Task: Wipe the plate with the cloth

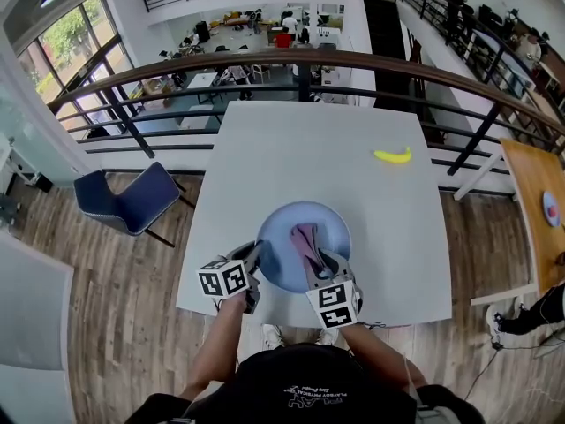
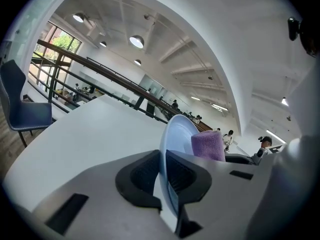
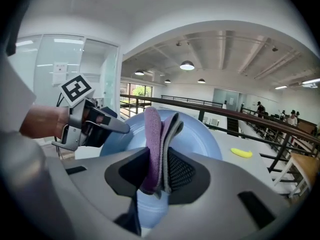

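Left gripper (image 1: 255, 257): jaws nearly closed, pinching the rim of the plate (image 1: 305, 241) on the plate's left near edge. The left gripper view confirms this. The thin blue rim runs straight through the gap between both black pads (image 2: 142, 176), with the left gripper (image 2: 164, 179) clamped on it.

Right gripper (image 1: 320, 261): jaws pinching the cloth (image 1: 305, 237). In the right gripper view the right gripper (image 3: 160, 171) has the folded cloth (image 3: 153, 134) squeezed between its pads. It is purple on one face and grey on the other, and stands up out of the jaws.

The cloth sits over the plate's inner face, around its middle. No view shows clearly whether the two are in contact. From the left gripper view the cloth (image 2: 207, 145) shows as a purple block just right of the plate (image 2: 177, 134).

The plate is light blue and round, at the near end of the white worktop (image 1: 300, 144), between the two grippers. In the right gripper view the plate (image 3: 202, 139) faces the camera, and the left gripper (image 3: 118, 128) grips its left edge. Whether the plate is flat on the worktop or raised, cannot tell.

Other items, relative to the plate:
- banana (image 1: 393, 155): beyond it and to the right, well apart, on the worktop
- blue chair (image 1: 124, 200): to its left, off the worktop, on the wood floor
- railing (image 1: 291, 60): beyond it, past the worktop's far edge
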A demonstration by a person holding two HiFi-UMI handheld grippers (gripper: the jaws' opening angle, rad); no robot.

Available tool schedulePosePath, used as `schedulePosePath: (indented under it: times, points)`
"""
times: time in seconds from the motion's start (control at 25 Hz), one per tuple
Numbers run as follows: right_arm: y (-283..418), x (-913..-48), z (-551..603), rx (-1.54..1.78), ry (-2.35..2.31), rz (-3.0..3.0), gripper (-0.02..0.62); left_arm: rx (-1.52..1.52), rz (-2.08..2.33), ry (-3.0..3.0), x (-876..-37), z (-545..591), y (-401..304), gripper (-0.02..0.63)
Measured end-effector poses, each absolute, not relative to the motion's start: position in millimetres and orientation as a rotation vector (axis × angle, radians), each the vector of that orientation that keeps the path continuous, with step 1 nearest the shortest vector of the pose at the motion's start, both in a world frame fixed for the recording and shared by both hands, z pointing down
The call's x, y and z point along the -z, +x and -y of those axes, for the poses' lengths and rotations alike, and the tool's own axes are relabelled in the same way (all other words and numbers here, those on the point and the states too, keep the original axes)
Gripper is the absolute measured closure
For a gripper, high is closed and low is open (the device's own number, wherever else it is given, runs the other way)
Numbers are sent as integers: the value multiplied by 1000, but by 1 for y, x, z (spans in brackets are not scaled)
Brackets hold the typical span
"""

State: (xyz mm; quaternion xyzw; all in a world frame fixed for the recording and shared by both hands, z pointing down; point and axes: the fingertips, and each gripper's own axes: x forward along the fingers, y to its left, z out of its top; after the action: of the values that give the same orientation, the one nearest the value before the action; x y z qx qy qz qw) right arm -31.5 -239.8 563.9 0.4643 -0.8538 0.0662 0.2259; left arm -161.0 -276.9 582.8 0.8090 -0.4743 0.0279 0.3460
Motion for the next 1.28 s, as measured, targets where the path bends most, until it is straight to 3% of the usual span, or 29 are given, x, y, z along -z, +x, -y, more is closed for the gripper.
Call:
schedulePosePath:
  times: [0.52, 1.28]
  points:
    - [-108, -574, 234, -161, 1047, 2407, 491, -49, 1257, 2100, -575, 275, -166, 568]
    - [-55, -575, 262, -182, 1239, 2342, 491, -43, 1232, 2118, -575, 273, -159, 561]
